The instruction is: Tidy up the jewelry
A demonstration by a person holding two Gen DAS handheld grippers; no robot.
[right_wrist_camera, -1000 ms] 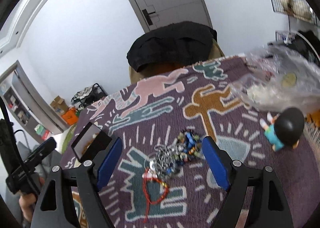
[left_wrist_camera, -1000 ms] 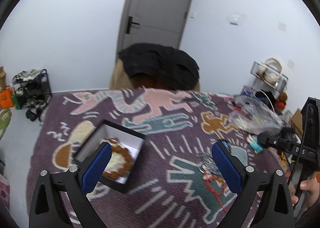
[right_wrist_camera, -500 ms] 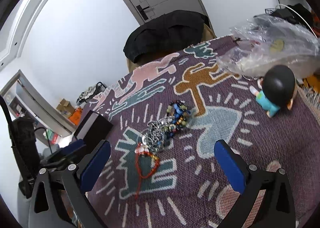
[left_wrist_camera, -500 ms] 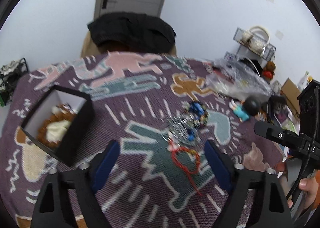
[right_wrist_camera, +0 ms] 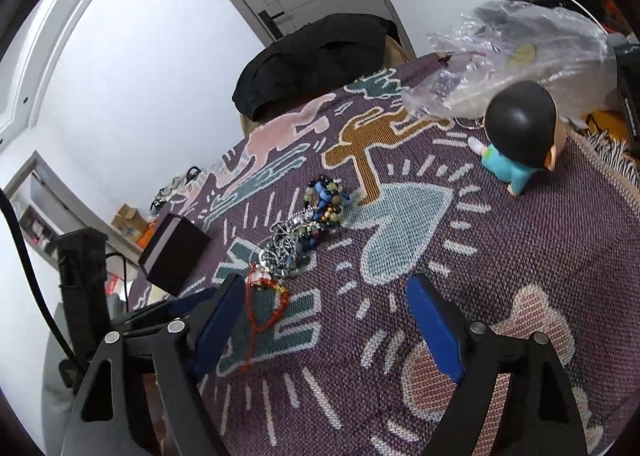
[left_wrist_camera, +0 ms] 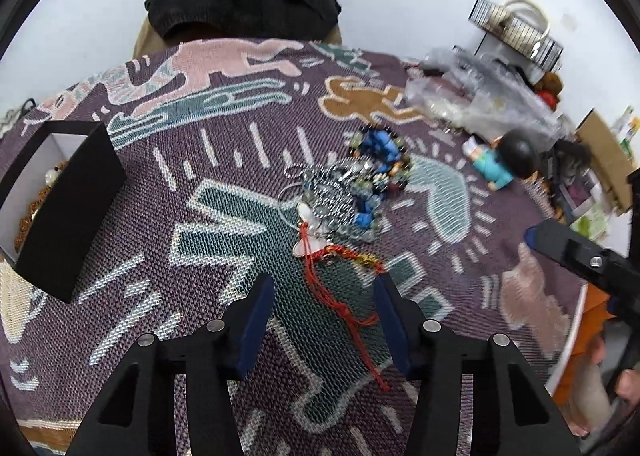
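A tangle of jewelry (left_wrist_camera: 352, 188) lies mid-table on the patterned cloth (left_wrist_camera: 208, 184): blue and mixed beads, silver chains, a white pendant. A red cord bracelet (left_wrist_camera: 344, 296) trails from it toward me. My left gripper (left_wrist_camera: 325, 312) hangs low over the cloth with its jaws closing; the red cord lies between the pads, which do not press on it. My right gripper (right_wrist_camera: 328, 320) has its jaws closing over bare cloth, the red cord (right_wrist_camera: 262, 316) just inside its left finger. The black box (left_wrist_camera: 68, 208) at the left holds a brown beaded bracelet.
A doll with a black head (right_wrist_camera: 520, 136) lies at the right, with a crumpled plastic bag (right_wrist_camera: 532, 44) behind it. A chair draped in a black garment (left_wrist_camera: 240, 4) stands at the table's far side. The table's edge (left_wrist_camera: 576, 332) runs close on the right.
My left gripper swung from over the black box to the red cord, sank toward the cloth, and its jaws narrowed. The right gripper came lower and closer to the pile; its jaws widened, then narrowed.
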